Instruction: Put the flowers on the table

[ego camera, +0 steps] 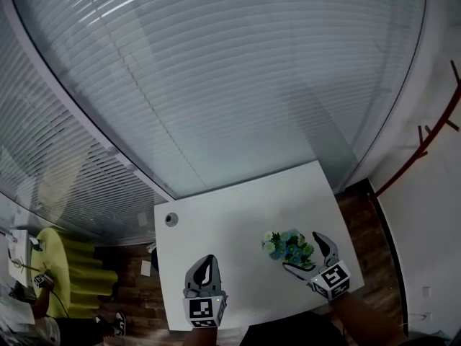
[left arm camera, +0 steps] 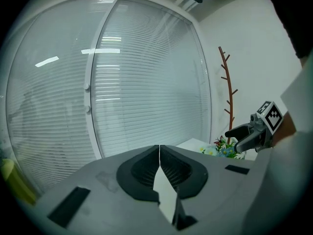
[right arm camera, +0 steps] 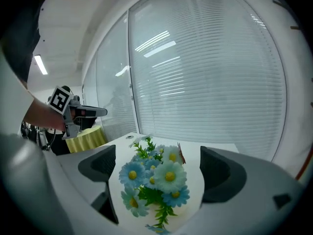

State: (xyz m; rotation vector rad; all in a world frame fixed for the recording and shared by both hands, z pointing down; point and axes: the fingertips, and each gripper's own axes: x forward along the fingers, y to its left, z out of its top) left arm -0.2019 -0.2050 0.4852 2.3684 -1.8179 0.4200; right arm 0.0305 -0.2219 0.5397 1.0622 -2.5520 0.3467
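A bunch of blue and white daisy-like flowers (ego camera: pixel 287 246) lies on the white table (ego camera: pixel 230 229), near its right front corner. My right gripper (ego camera: pixel 308 259) is open, one jaw on each side of the bunch. In the right gripper view the flowers (right arm camera: pixel 155 176) fill the gap of the right gripper (right arm camera: pixel 159 169), and neither jaw presses on them. My left gripper (ego camera: pixel 208 264) hovers over the table's front left part, shut and empty. In the left gripper view the left gripper (left arm camera: pixel 159 150) shows its jaws closed together, with the flowers (left arm camera: pixel 221 149) and the right gripper (left arm camera: pixel 243 134) far off to the right.
A glass wall with white blinds (ego camera: pixel 216 71) curves behind the table. A red-brown branch-shaped coat stand (ego camera: pixel 425 139) rises at the right. A yellow-green chair (ego camera: pixel 72 265) stands on the wood floor at the left. A round cable hole (ego camera: pixel 171 219) sits in the table's far left corner.
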